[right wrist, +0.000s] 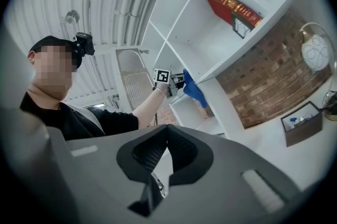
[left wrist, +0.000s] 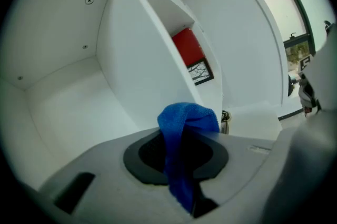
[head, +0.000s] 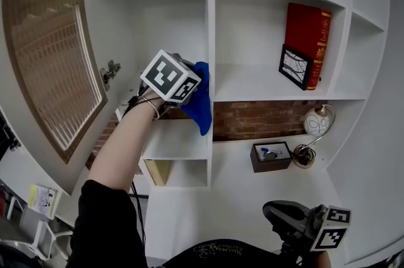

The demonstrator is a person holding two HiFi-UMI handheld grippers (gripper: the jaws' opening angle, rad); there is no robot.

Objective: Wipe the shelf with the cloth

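Note:
A blue cloth [head: 201, 101] hangs from my left gripper [head: 191, 87], which is shut on it in front of the white shelf unit [head: 210, 33], at the divider's front edge. In the left gripper view the cloth [left wrist: 181, 133] is pinched between the jaws and bunches above them. An empty white compartment [left wrist: 68, 107] lies beyond it. My right gripper [head: 285, 215] is low at the bottom right, away from the shelves. In its own view the right gripper [right wrist: 167, 128] has its jaws together with nothing in them. That view also shows the left gripper [right wrist: 174, 79] and the cloth [right wrist: 194, 91] far off.
A red book [head: 307, 40] and a small framed picture [head: 295, 66] stand in the right compartment. Below, a dark box [head: 271, 157] and a round white lamp [head: 317, 120] sit before a brick panel [head: 252, 120]. A slatted wooden door [head: 47, 46] stands open at left.

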